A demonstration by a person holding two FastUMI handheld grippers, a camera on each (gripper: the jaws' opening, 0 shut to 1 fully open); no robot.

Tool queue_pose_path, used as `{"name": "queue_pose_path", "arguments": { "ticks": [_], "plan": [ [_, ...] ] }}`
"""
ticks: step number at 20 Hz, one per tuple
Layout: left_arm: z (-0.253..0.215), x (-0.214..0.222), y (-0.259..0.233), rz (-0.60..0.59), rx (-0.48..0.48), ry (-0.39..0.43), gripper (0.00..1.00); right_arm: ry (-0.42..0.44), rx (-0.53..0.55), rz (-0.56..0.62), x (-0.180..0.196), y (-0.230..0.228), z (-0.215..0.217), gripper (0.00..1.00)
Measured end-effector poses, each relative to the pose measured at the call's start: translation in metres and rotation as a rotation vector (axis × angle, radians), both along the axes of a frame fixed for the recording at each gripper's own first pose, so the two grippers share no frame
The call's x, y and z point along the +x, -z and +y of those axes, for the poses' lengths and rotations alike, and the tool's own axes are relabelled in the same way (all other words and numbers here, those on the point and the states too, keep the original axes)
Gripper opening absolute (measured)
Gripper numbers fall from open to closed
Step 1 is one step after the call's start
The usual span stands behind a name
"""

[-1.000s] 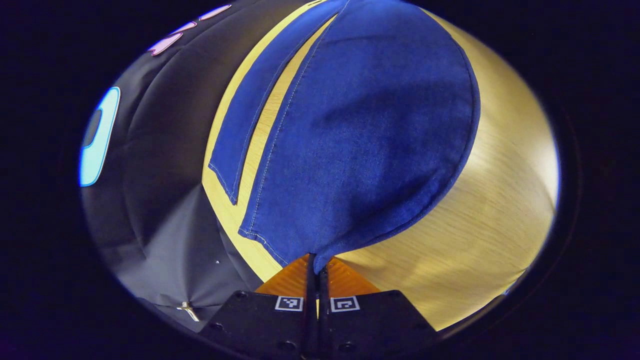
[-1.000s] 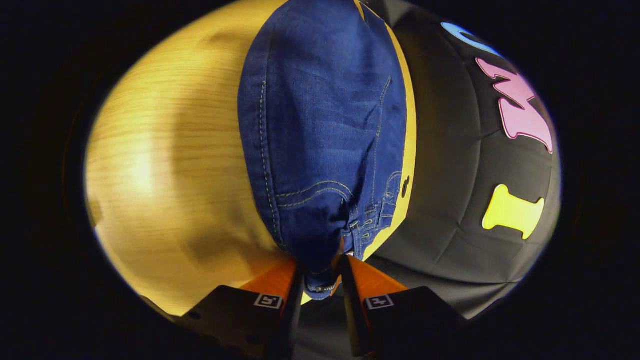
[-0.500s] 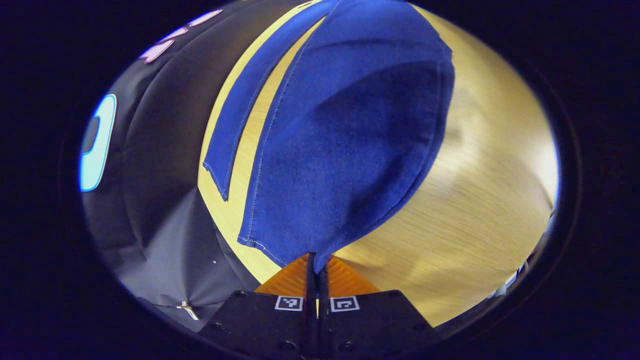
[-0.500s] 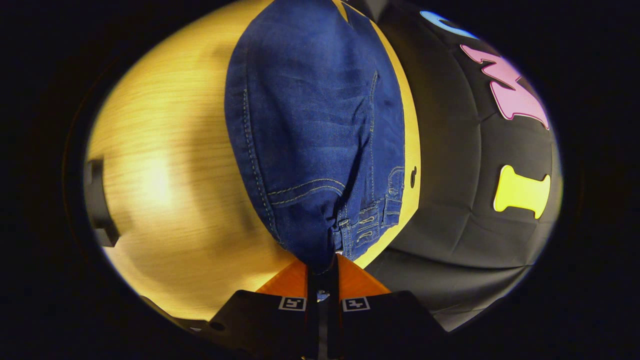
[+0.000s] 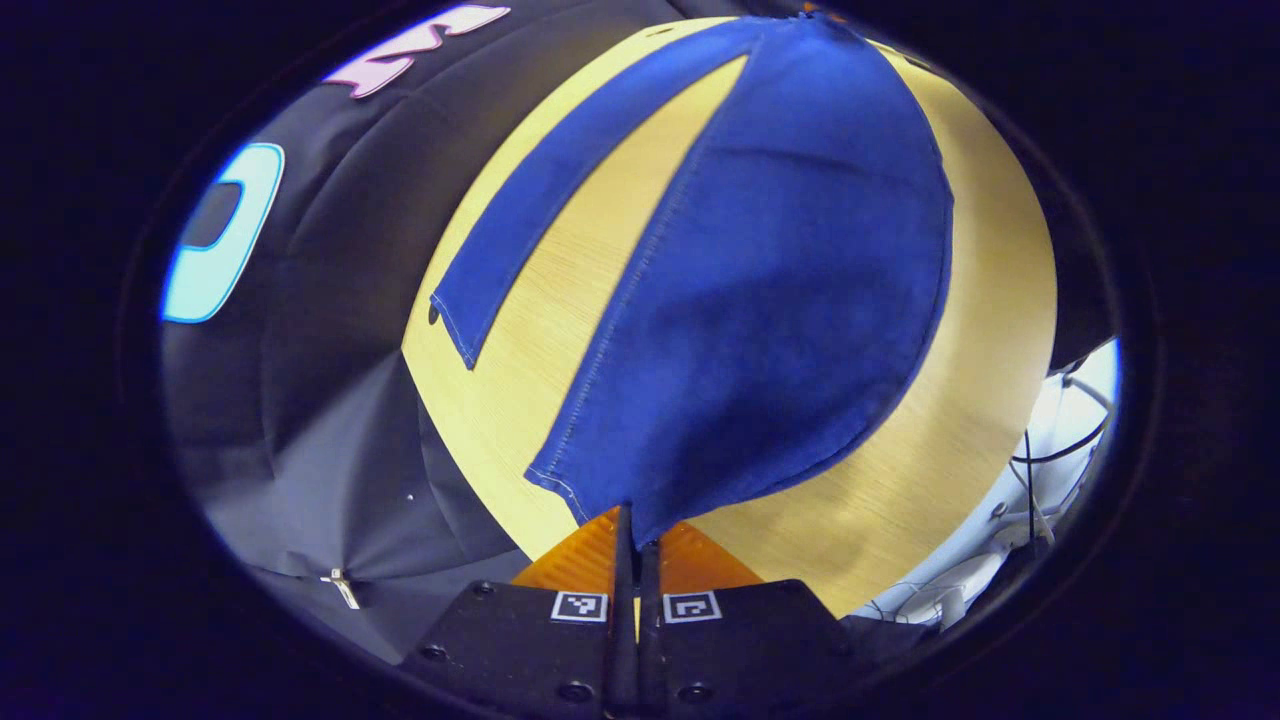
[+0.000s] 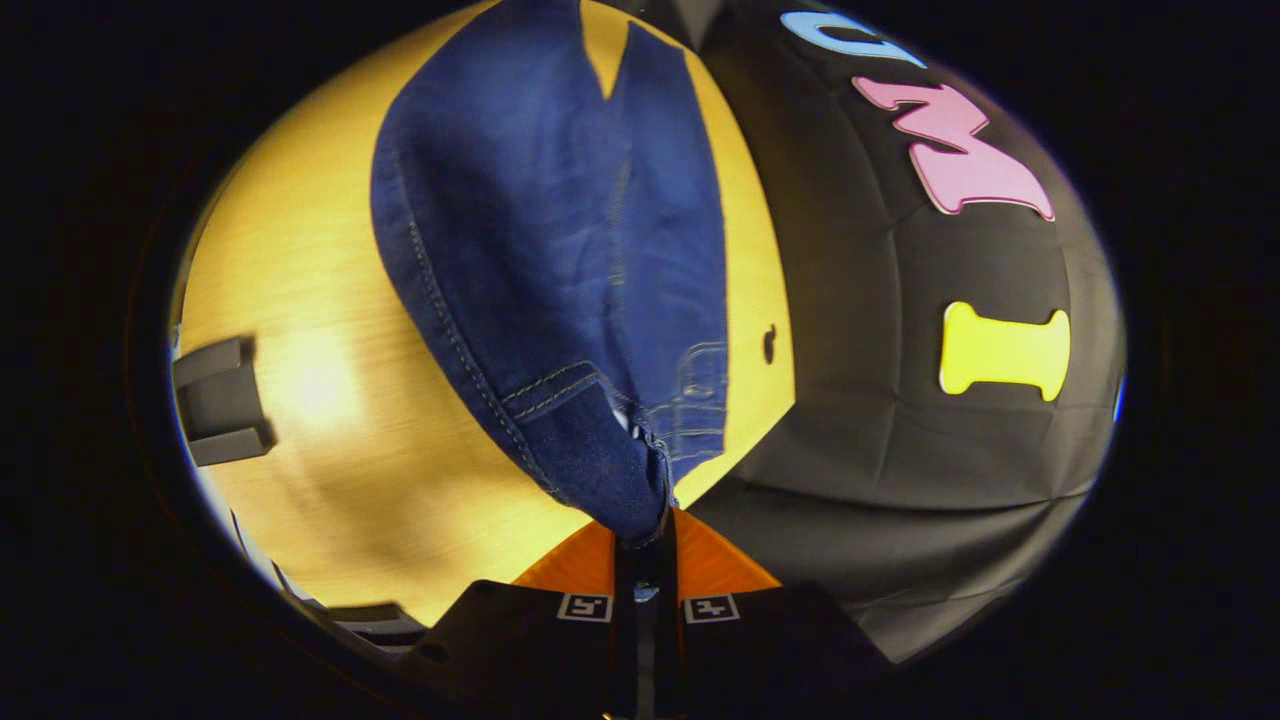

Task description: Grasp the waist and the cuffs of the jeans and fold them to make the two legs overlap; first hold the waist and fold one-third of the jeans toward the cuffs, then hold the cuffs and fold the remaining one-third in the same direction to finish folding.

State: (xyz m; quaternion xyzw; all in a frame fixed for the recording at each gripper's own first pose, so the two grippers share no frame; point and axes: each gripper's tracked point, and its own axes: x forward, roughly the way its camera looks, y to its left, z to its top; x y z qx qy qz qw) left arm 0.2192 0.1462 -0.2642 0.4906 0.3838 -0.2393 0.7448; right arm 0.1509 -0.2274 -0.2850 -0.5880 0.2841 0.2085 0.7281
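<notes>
Blue denim jeans (image 5: 780, 300), no legible label, over wooden table (image 5: 560, 330).

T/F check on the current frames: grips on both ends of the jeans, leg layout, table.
1. The left gripper is shut on a cuff of the jeans. True.
2. The right gripper is open above the waist. False: it is shut on the waist end, by the pocket stitching.
3. The two legs already overlap fully. False: the other leg lies apart on the table, with wood showing between them.
4. The jeans lie on a wooden table. True.
5. The jeans are black. False: they are blue denim.
</notes>
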Motion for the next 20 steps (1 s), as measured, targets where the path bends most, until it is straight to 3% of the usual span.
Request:
{"name": "queue_pose_path", "arguments": {
  "ticks": [3, 6, 10, 13, 14, 17, 20],
  "plan": [
    [-0.008, 0.012, -0.033, 0.059, -0.057, 0.015, 0.06, 0.083, 0.116, -0.034, 0.039, -0.037, 0.010, 0.11],
    [-0.020, 0.034, -0.058, 0.103, -0.091, 0.024, 0.06, 0.224, 0.266, -0.037, 0.081, -0.060, 0.016, 0.11],
    [-0.029, 0.117, -0.085, 0.091, -0.090, 0.038, 0.06, 0.422, 0.428, -0.041, 0.145, -0.073, 0.017, 0.11],
    [-0.046, 0.166, -0.082, 0.158, -0.171, -0.027, 0.02, 0.585, 0.548, -0.051, 0.189, -0.071, 0.010, 0.11],
    [-0.050, 0.187, -0.081, 0.169, -0.187, -0.041, 0.06, 0.642, 0.578, -0.052, 0.203, -0.070, 0.004, 0.11],
    [-0.052, 0.243, -0.058, 0.205, -0.204, -0.113, 0.06, 0.826, 0.672, -0.004, 0.227, -0.059, -0.006, 0.11],
    [-0.063, 0.288, -0.029, 0.217, -0.236, -0.202, 0.06, 0.970, 0.753, 0.044, 0.231, -0.089, -0.002, 0.11]
  ]
}}
